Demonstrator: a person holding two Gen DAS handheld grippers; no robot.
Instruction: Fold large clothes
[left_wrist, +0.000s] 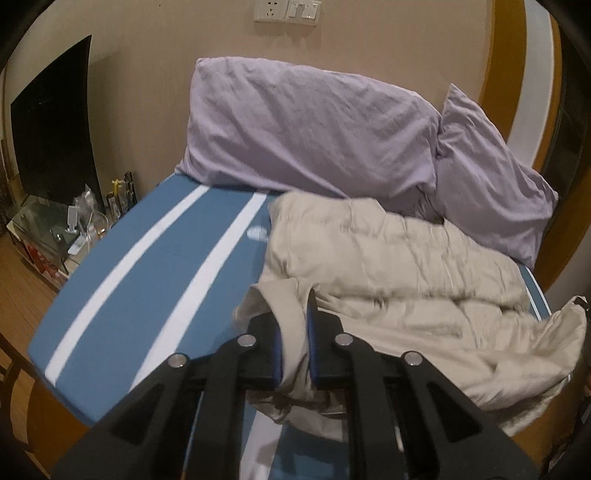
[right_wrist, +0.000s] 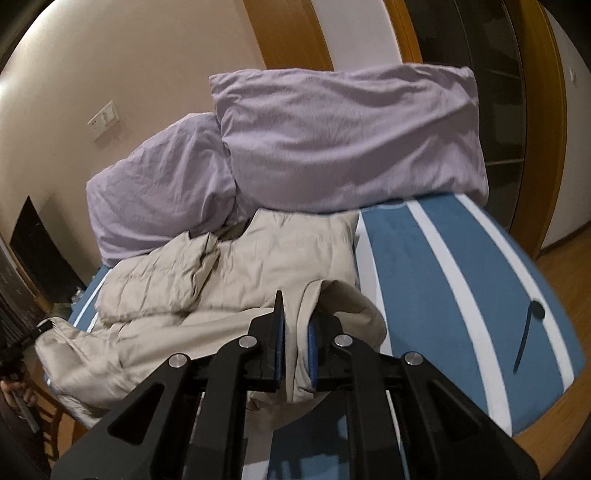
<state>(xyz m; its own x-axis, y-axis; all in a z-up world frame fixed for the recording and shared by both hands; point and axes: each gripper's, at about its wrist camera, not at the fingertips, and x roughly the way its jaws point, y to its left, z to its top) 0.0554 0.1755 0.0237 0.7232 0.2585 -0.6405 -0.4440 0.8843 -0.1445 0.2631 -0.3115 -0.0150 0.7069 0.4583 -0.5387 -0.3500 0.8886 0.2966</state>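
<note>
left gripper (left_wrist: 294, 332) low over the bed edge, clamped on a fold of the beige puffer jacket (left_wrist: 388, 258), right gripper (right_wrist: 295, 328) same deal on its other side, jacket heaped on the blue striped mat (left_wrist: 147, 266) below purple pillows (left_wrist: 306, 129), mat logo too blurry to read

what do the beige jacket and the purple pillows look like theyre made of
Jacket: seems a thin, smooth synthetic shell over padding, judging by its quilted, puffy panels and slight sheen; both grippers' jaws, left and right, pinch its edge. Pillows: matte woven fabric, probably cotton, with many fine soft creases and no shine.
</note>
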